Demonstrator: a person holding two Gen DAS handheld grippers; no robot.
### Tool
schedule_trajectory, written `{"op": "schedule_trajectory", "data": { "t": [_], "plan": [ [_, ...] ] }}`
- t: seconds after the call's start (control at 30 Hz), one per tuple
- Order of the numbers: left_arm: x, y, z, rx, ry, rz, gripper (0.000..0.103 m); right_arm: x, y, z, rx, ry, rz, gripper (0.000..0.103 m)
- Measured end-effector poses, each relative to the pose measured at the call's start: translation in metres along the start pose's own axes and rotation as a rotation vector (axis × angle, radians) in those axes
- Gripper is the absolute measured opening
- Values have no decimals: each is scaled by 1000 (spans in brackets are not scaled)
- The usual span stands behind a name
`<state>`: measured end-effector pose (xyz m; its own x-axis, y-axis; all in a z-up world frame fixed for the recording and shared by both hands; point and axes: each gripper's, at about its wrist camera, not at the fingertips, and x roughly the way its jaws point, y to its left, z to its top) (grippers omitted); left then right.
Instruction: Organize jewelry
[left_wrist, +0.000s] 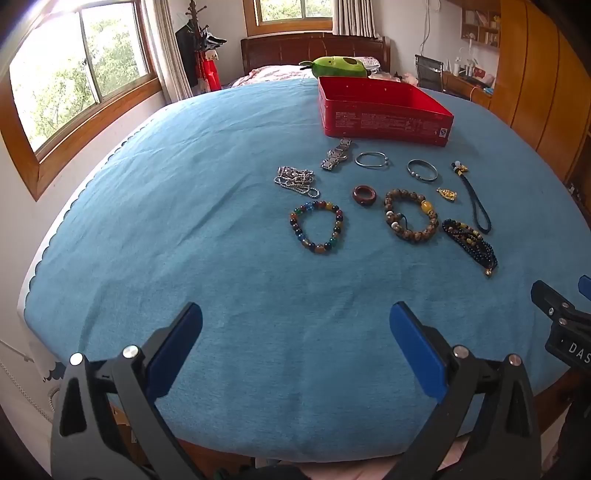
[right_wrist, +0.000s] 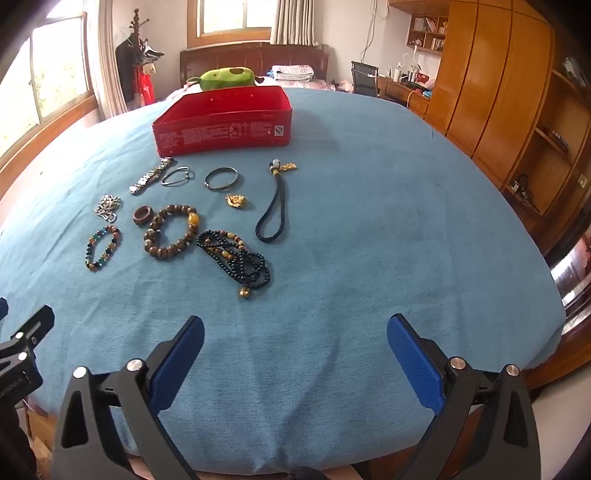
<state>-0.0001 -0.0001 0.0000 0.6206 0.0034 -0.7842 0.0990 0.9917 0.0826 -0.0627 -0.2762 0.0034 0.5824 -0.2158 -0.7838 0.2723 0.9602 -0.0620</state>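
Observation:
Jewelry lies spread on a blue cloth (left_wrist: 184, 221) in front of an open red box (left_wrist: 384, 110) (right_wrist: 225, 122). I see a multicoloured bead bracelet (left_wrist: 317, 227) (right_wrist: 102, 248), a brown bead bracelet (left_wrist: 410, 215) (right_wrist: 171, 230), a dark bead necklace (left_wrist: 471, 240) (right_wrist: 236, 256), a silver chain (left_wrist: 295, 181), a metal watch band (left_wrist: 337, 154), two silver bangles (left_wrist: 371, 160) (left_wrist: 422, 170), a wooden ring (left_wrist: 364, 195), a gold charm (left_wrist: 447, 194) and a dark cord loop (right_wrist: 273, 206). My left gripper (left_wrist: 295, 347) and right gripper (right_wrist: 295, 358) hover open and empty over the near cloth.
A green plush toy (left_wrist: 340, 66) lies behind the box. Beyond the table stand a bed, a coat rack and a desk with a chair. Wooden wardrobes (right_wrist: 498, 92) line the right side and windows the left. The right gripper's body (left_wrist: 565, 325) shows at the left view's edge.

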Motion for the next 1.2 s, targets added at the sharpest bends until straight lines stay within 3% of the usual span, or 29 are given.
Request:
{"op": "schedule_trajectory", "data": {
  "t": [1.2],
  "plan": [
    [-3,6,4,3,0,4,100,2,-3,0,1,9,4,99]
  ]
}}
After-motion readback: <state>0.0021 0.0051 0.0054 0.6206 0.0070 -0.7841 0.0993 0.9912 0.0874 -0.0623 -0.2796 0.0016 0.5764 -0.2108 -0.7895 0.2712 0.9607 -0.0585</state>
